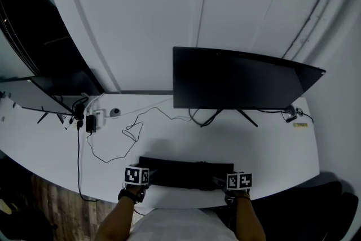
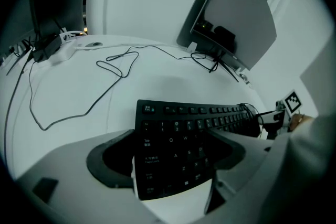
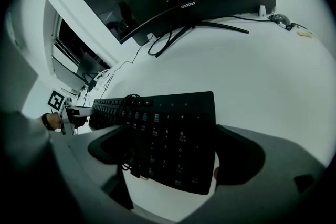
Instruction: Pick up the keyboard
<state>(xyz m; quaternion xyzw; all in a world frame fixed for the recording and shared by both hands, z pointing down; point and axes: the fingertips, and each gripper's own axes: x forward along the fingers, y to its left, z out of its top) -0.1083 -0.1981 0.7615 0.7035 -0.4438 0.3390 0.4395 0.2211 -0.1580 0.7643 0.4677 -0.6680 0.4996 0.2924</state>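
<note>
A black keyboard lies along the near edge of the white desk. My left gripper sits at its left end. In the left gripper view the keyboard fills the gap between the jaws of the left gripper, which are shut on it. My right gripper sits at the right end. In the right gripper view the number-pad end of the keyboard lies between the jaws of the right gripper, and both touch its edges. The keyboard's cable is coiled on the keys.
A wide dark monitor stands behind the keyboard on thin legs. A second screen is at the far left. Plug adapters and a loose black cable lie on the desk's left half. Behind the desk is a white wall.
</note>
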